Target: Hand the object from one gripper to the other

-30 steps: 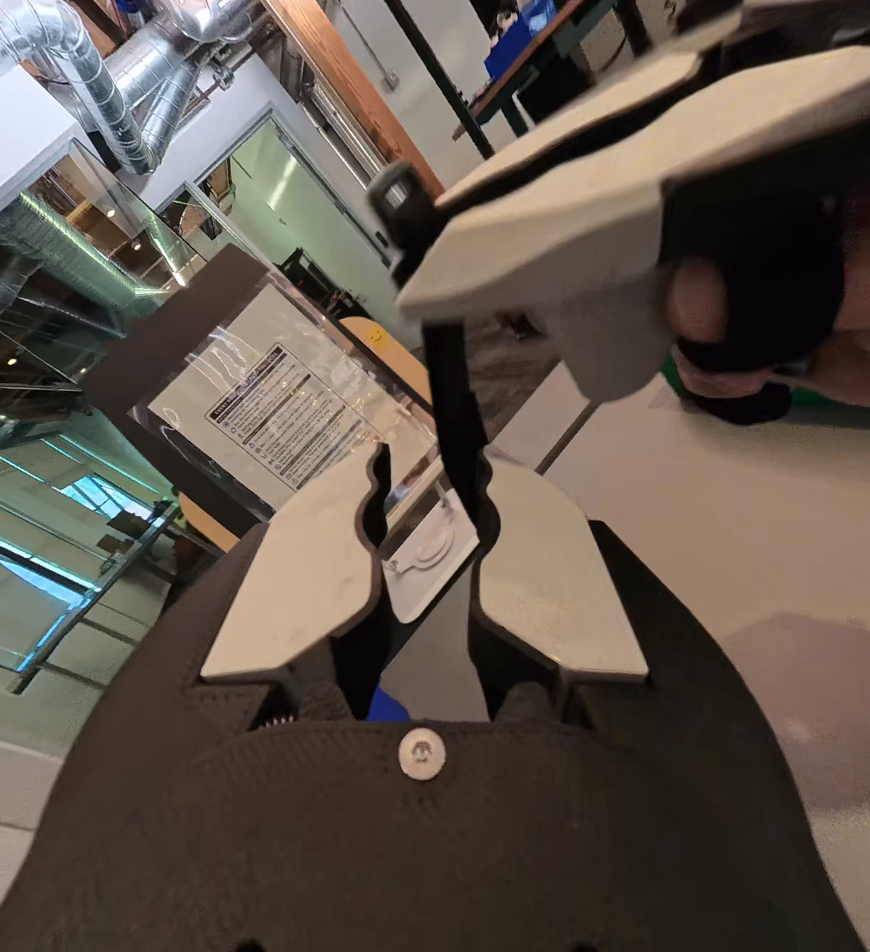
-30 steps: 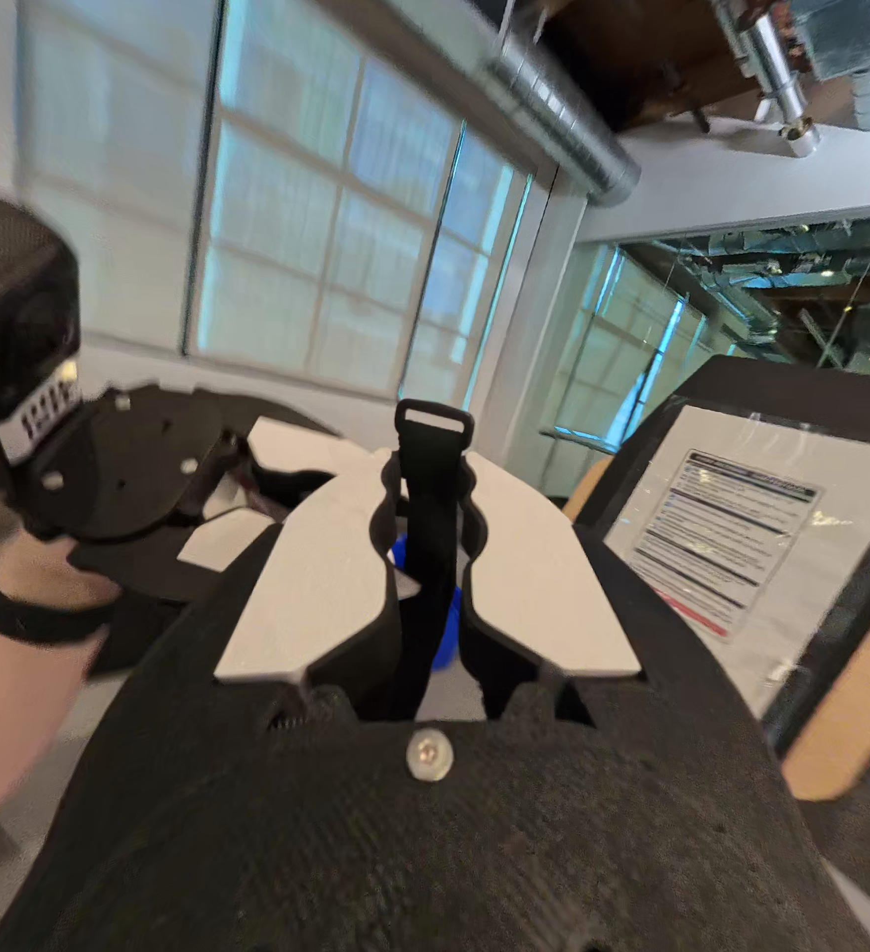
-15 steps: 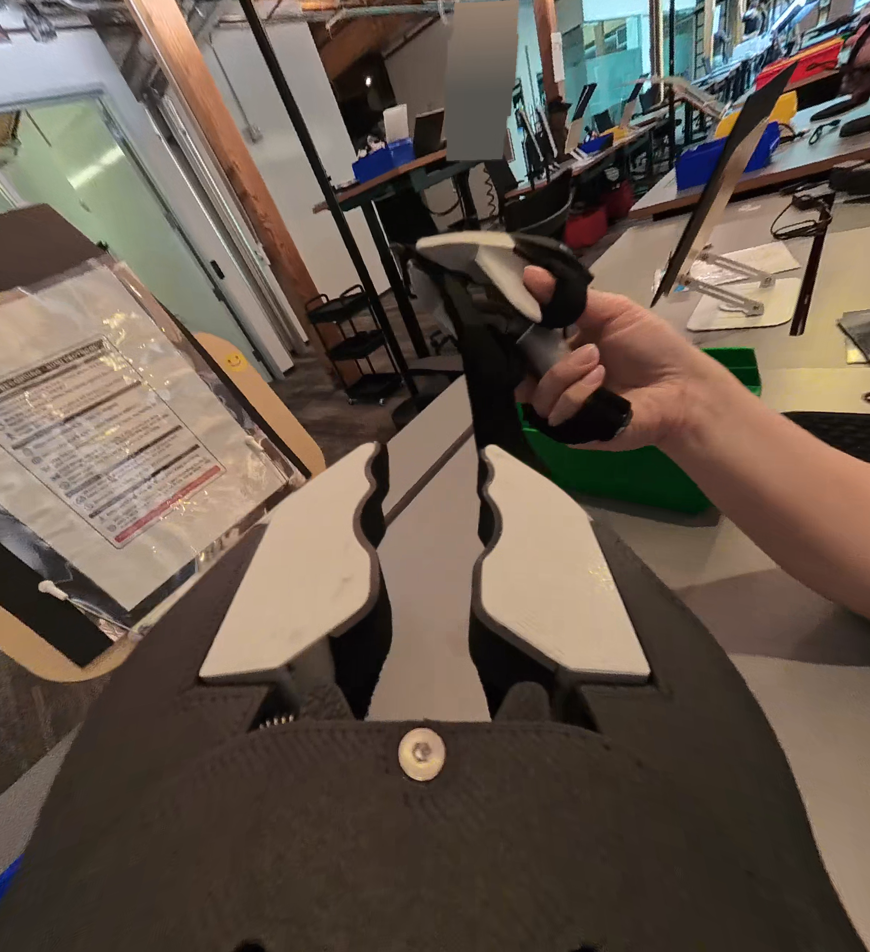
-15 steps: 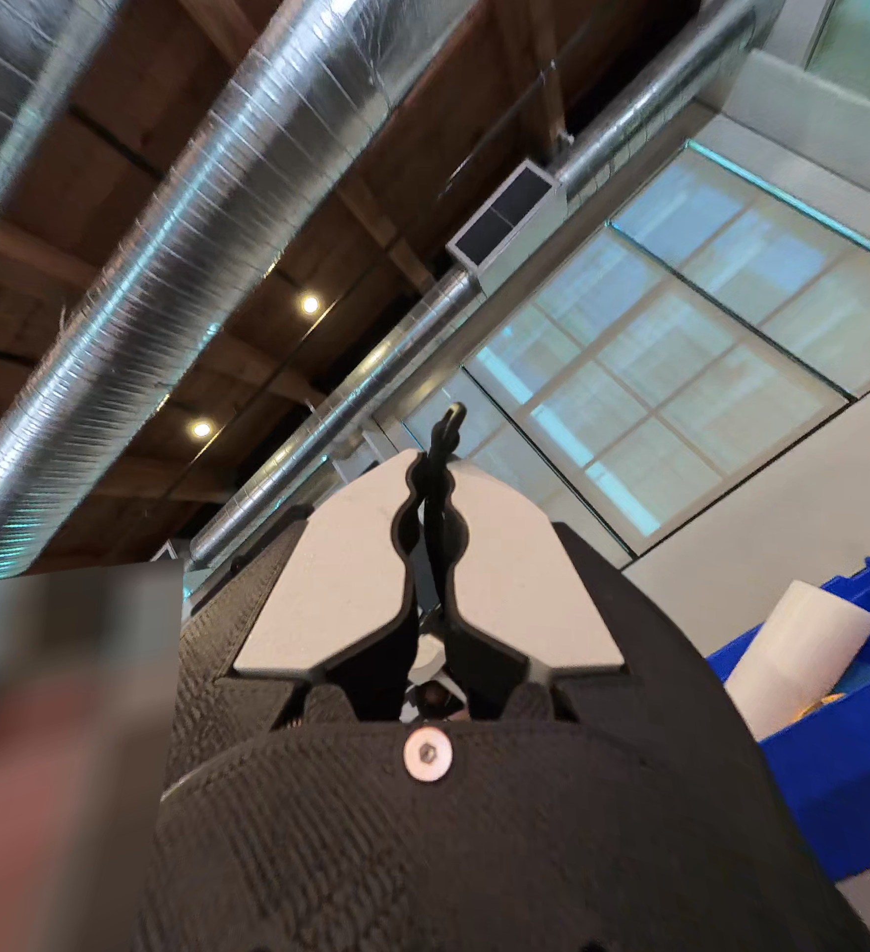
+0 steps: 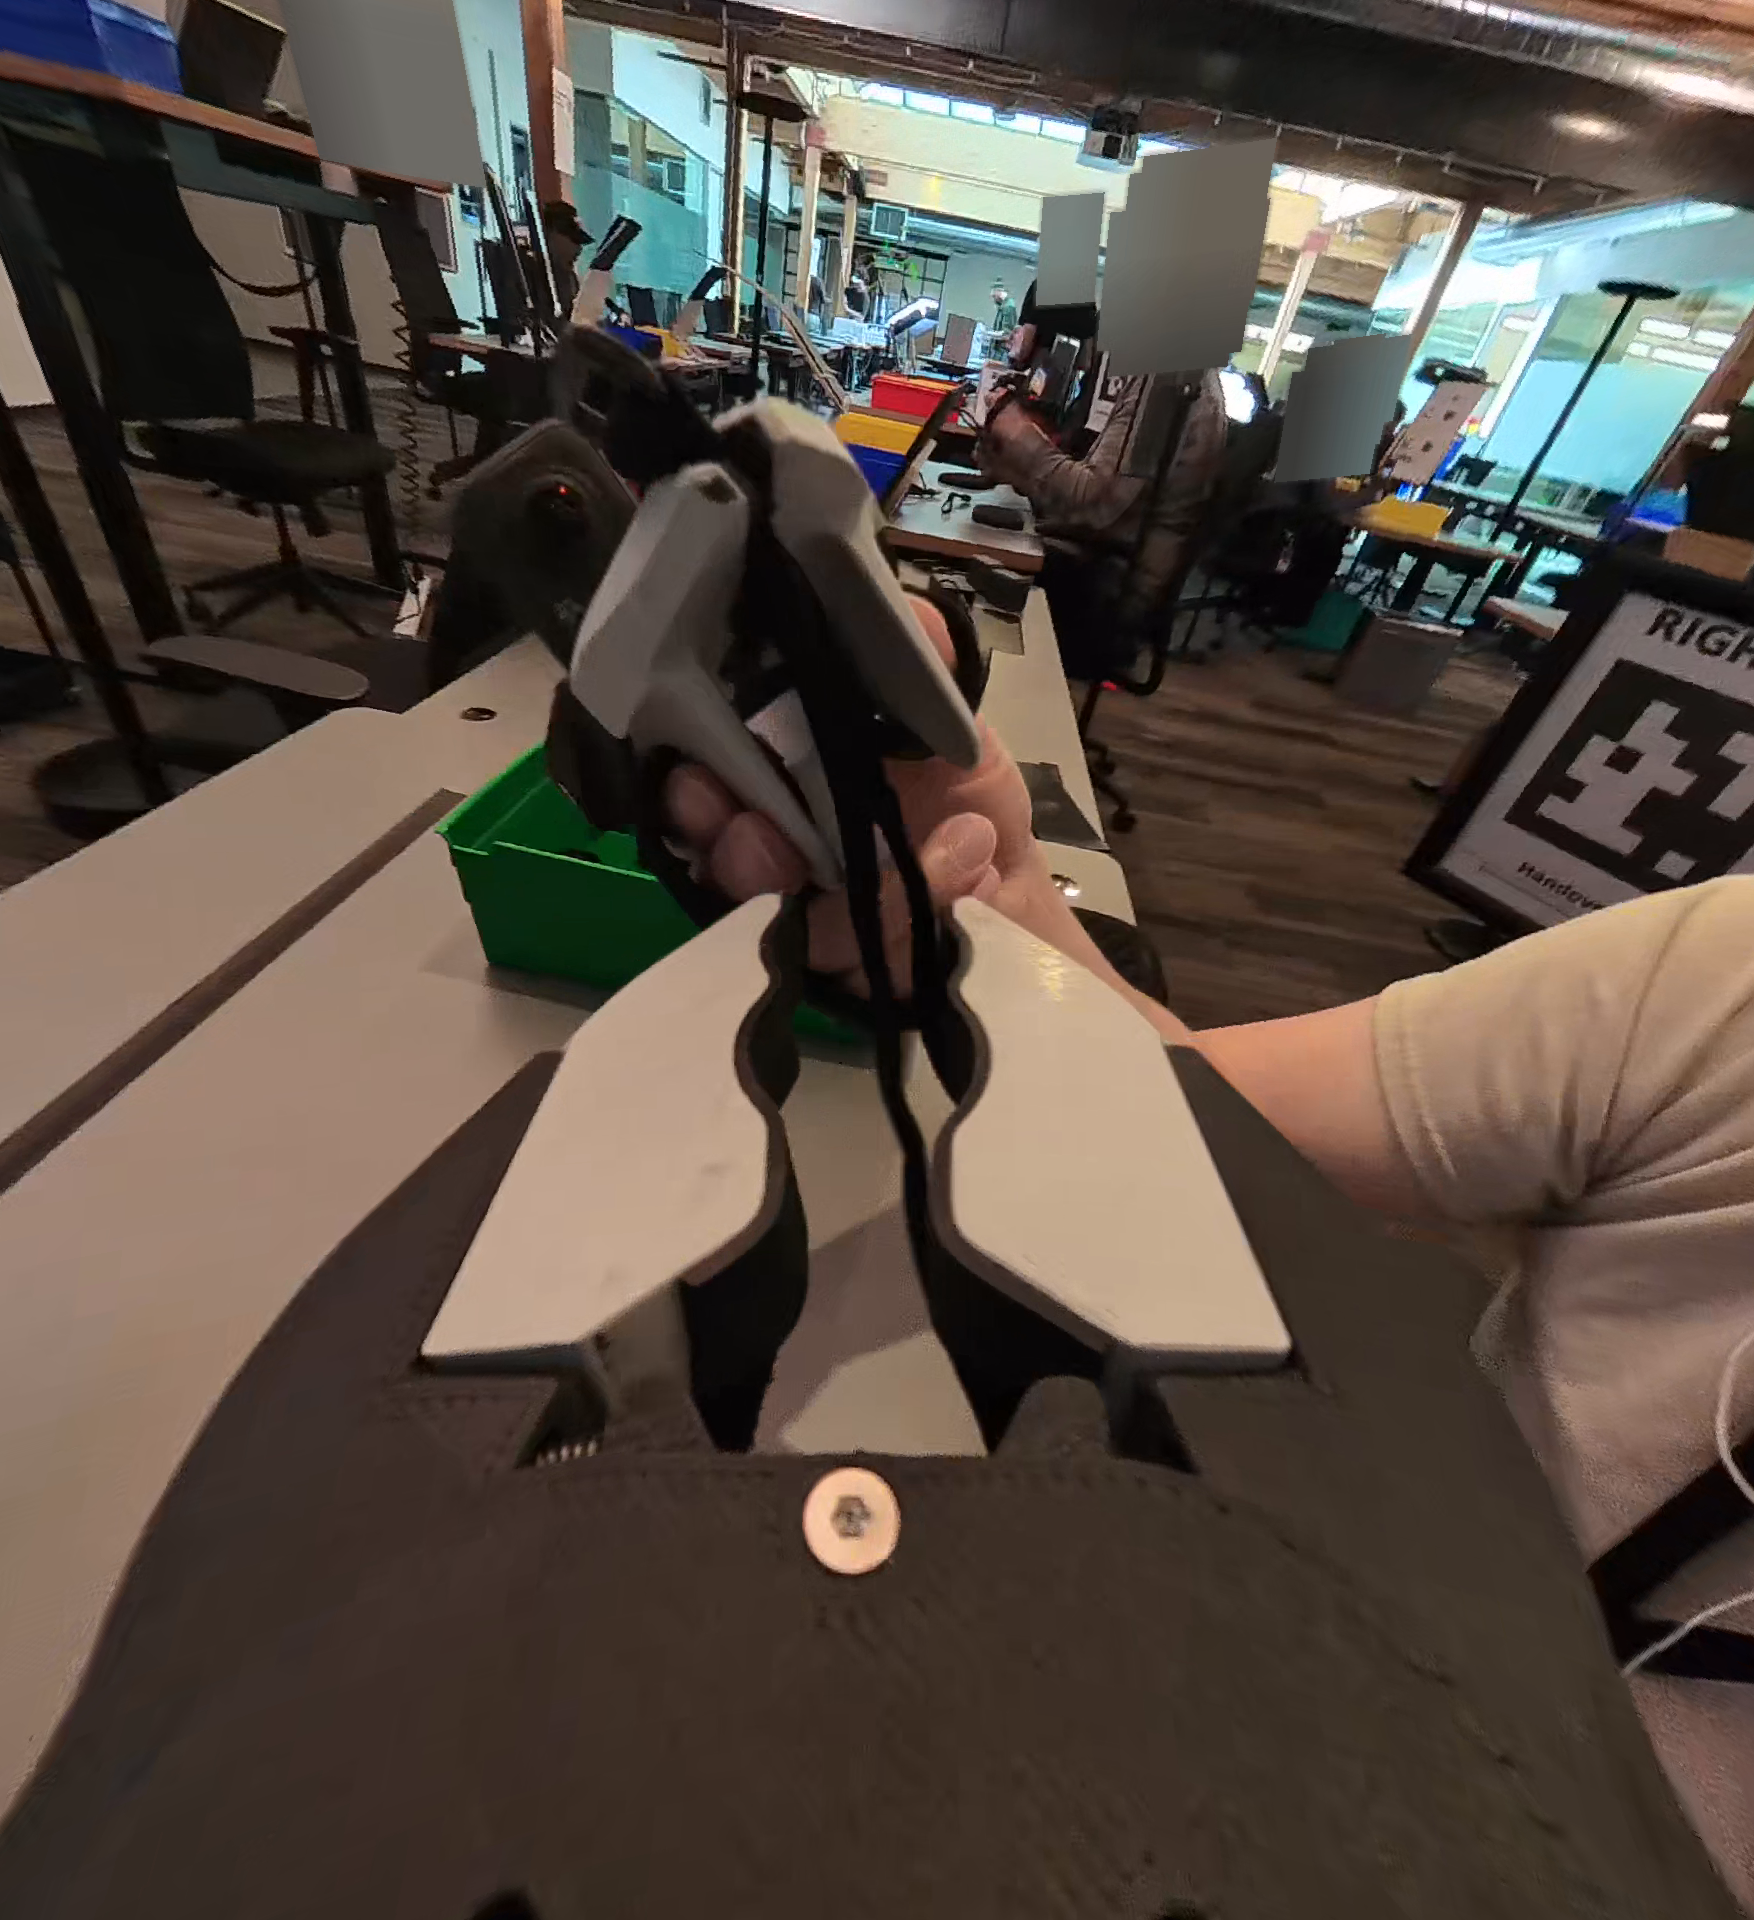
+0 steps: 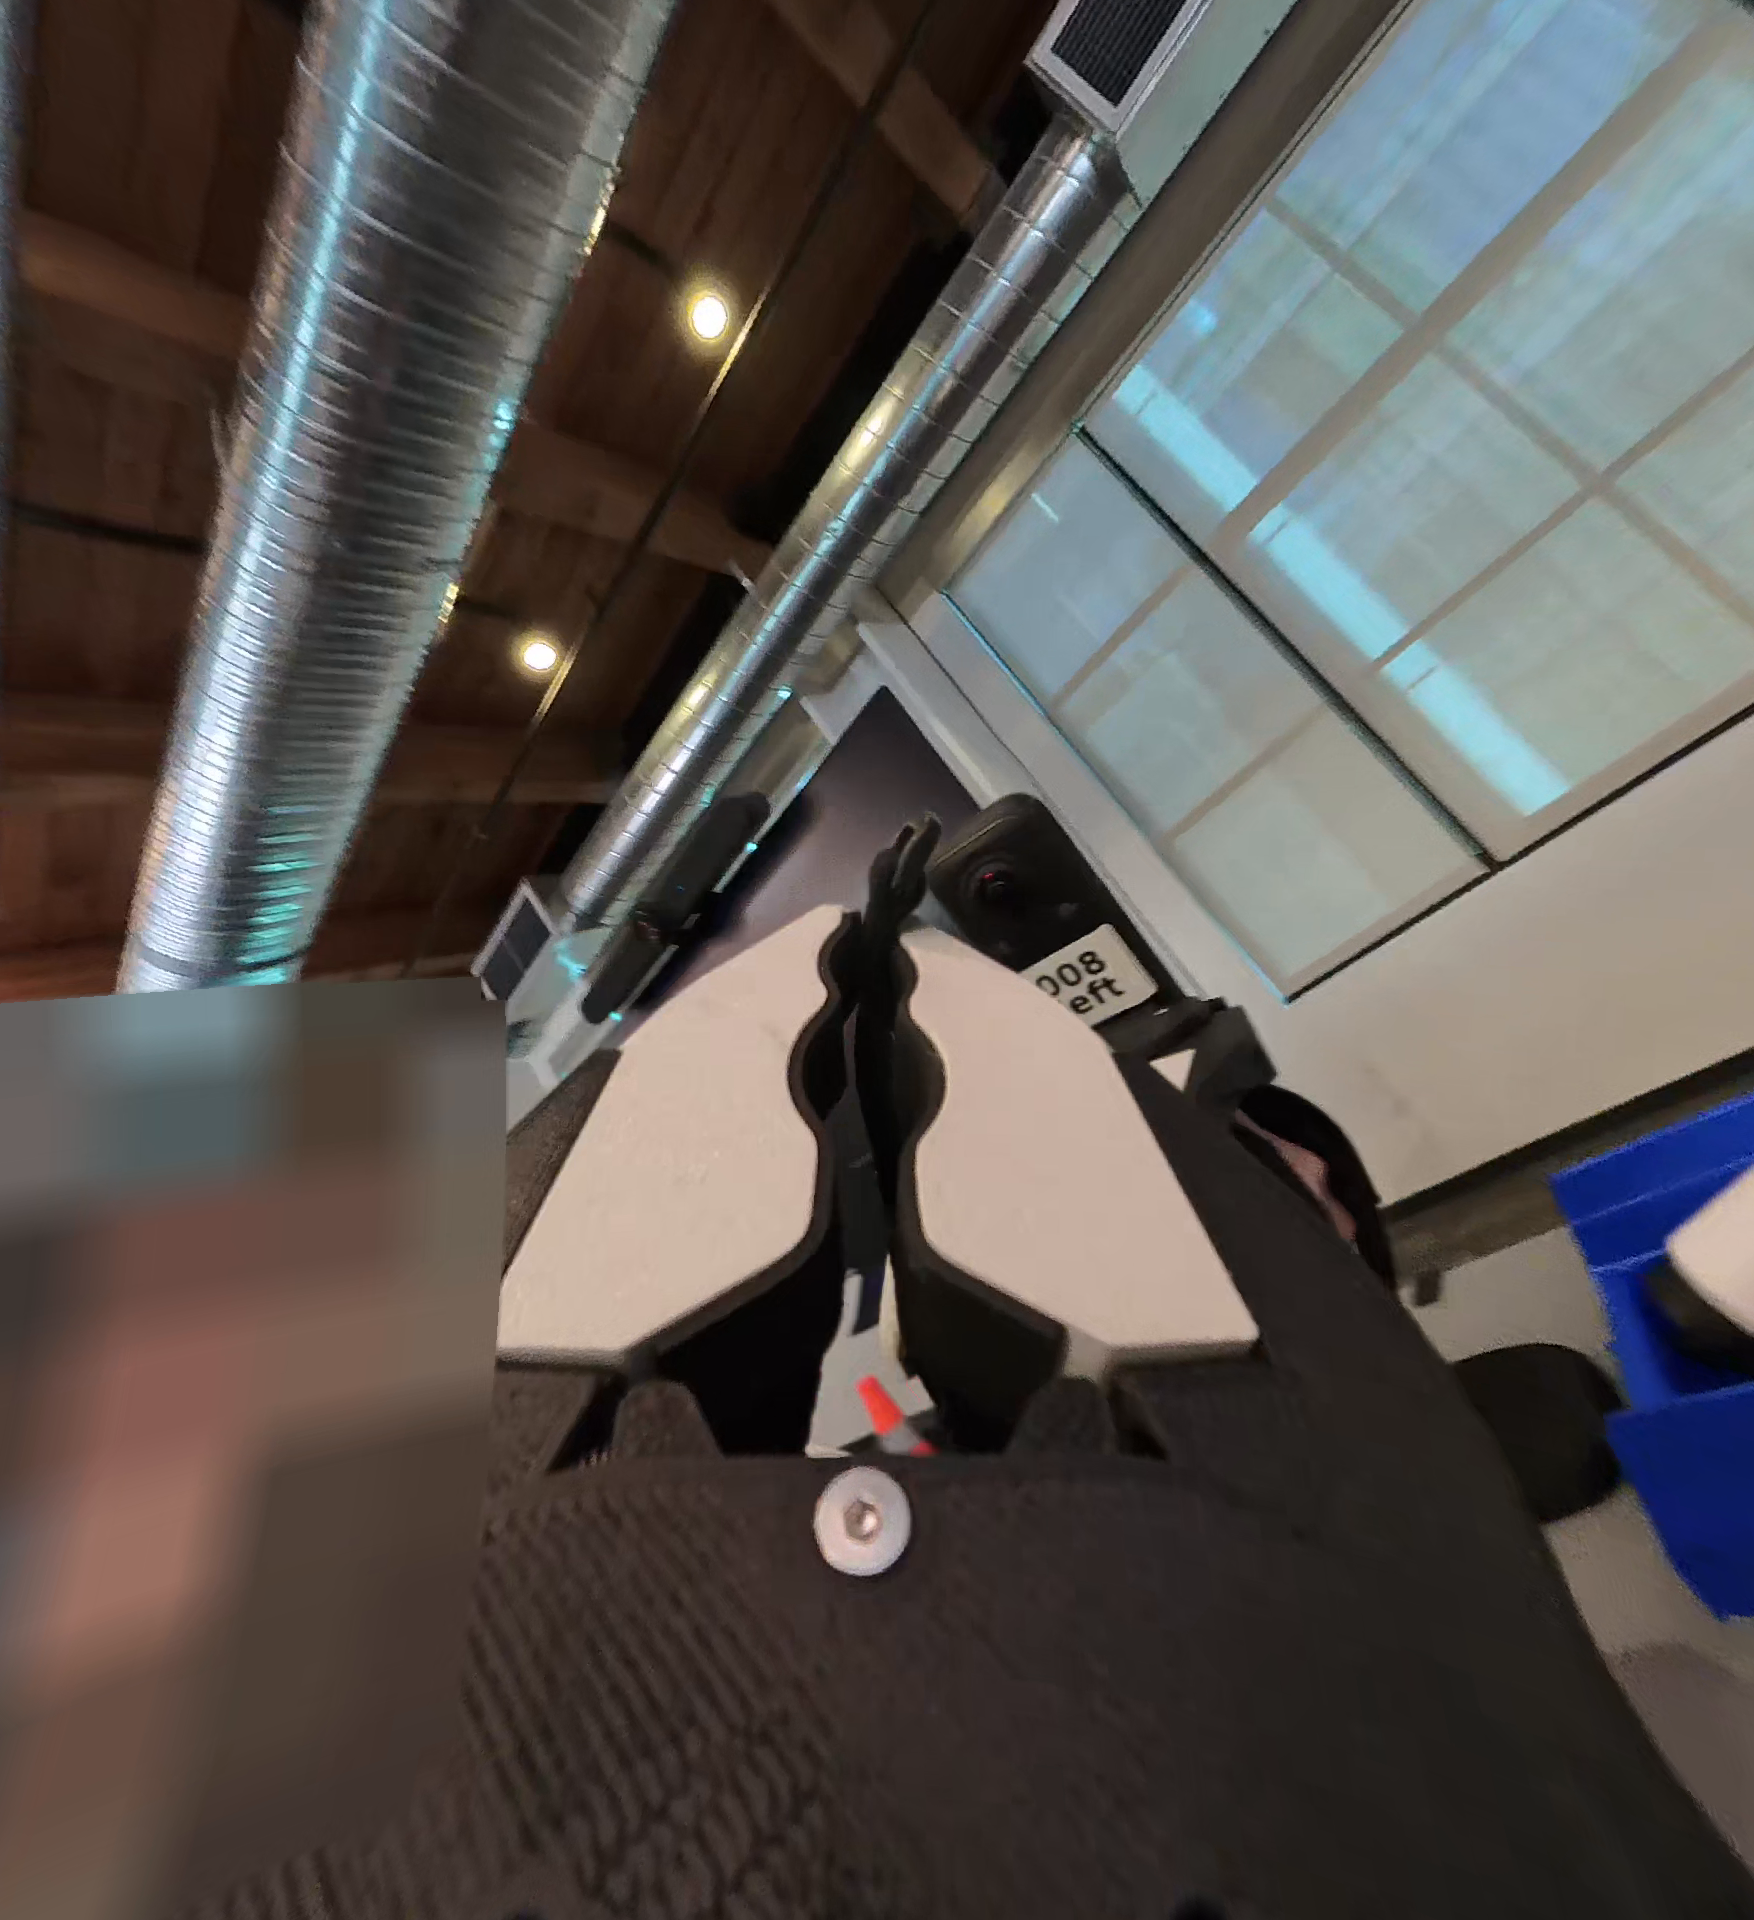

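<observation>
Handover midway. Frame centre: the right claw (image 6: 868, 997) pinches a flat black fabric strap (image 6: 878, 1049); its tail hangs between the spread left claw (image 5: 868, 914) fingers; closure and release remain.

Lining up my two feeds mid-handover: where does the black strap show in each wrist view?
Left wrist view: the black strap hangs from the right tongs down between the open left tongs, centre frame.
Right wrist view: the strap is pinched in the shut right tongs, centre frame.
Shared landmark: the strap itself.
</observation>
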`<state>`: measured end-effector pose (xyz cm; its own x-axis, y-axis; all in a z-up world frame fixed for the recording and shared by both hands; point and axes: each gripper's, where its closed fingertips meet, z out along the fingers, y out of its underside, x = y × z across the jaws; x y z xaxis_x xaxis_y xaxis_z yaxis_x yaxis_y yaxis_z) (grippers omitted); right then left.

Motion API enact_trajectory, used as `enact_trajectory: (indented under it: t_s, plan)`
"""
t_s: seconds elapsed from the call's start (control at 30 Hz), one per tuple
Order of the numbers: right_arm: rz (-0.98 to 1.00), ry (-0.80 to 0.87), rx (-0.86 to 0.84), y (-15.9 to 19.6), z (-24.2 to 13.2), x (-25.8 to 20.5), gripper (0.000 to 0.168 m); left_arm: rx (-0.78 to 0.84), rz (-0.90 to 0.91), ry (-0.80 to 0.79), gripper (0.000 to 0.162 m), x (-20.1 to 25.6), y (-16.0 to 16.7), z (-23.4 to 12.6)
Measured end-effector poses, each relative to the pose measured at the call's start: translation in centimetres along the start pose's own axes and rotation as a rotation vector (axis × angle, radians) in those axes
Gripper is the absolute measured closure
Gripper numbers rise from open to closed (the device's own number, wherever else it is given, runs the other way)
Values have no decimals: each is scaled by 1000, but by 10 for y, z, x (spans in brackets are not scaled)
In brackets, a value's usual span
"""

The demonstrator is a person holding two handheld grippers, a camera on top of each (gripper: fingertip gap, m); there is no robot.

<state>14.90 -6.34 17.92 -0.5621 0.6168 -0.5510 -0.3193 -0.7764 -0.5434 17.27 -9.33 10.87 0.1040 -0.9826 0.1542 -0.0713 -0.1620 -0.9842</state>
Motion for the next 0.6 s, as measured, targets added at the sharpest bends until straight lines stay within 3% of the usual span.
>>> enact_trajectory:
  t_s: [0.07,0.1,0.2,0.3,0.33,0.43,0.6]
  plan:
    - [-65,11,12,-3,0,-2,165,-27,48,-41,144,-3,4,0]
    - [-95,16,20,-4,0,-3,165,-49,83,-69,156,-6,6,0]
    - [-217,33,25,-8,-1,-8,163,-49,162,-149,157,-10,0,-3]
    - [-414,106,38,-17,-4,-10,126,89,123,-156,157,-7,-25,-16]
    - [-506,137,30,-19,-6,-11,124,147,83,-152,157,-6,-34,-24]
    - [-905,265,-17,-19,-10,-13,123,272,-24,-159,157,-12,-53,-50]
    - [-1930,513,-211,7,-9,-8,124,405,-227,-12,157,-10,-67,-79]
